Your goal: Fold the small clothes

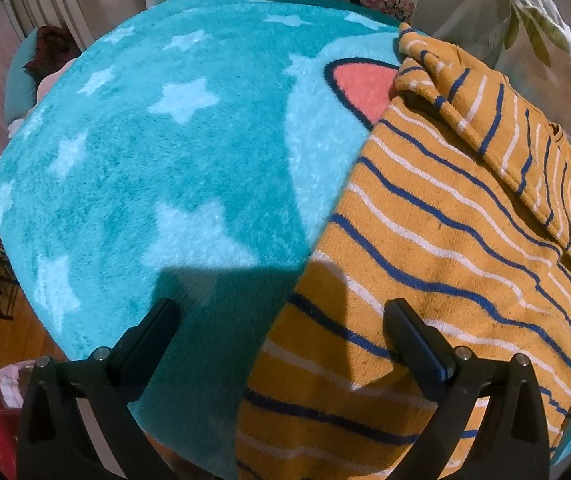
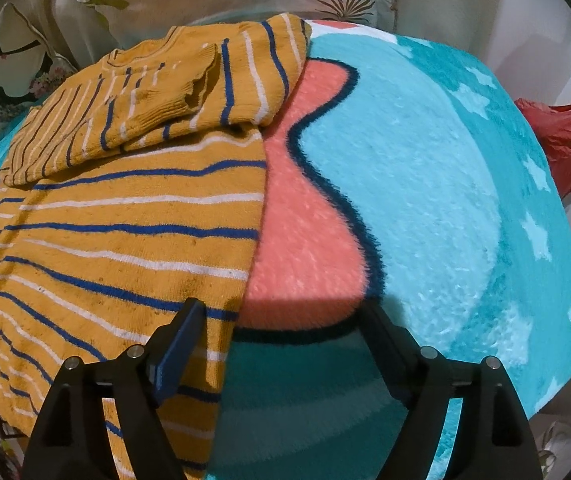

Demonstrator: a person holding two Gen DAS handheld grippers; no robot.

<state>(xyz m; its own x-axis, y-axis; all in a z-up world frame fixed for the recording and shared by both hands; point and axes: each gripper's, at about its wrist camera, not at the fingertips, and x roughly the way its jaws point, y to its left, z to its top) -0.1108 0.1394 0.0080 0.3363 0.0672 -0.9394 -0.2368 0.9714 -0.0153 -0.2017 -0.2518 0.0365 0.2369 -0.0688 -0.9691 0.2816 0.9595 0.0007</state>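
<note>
Turquoise star-patterned blanket carries mustard striped sweater, sleeves folded in. Soft, light, limp knit; pinch hem corners. Left hand-held gripper and right hand-held gripper both spread, empty.

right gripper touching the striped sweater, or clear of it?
Cannot tell. In the right wrist view the right gripper stands open over the striped sweater's edge; one finger overlaps the fabric, but neither contact nor gap shows plainly.
</note>
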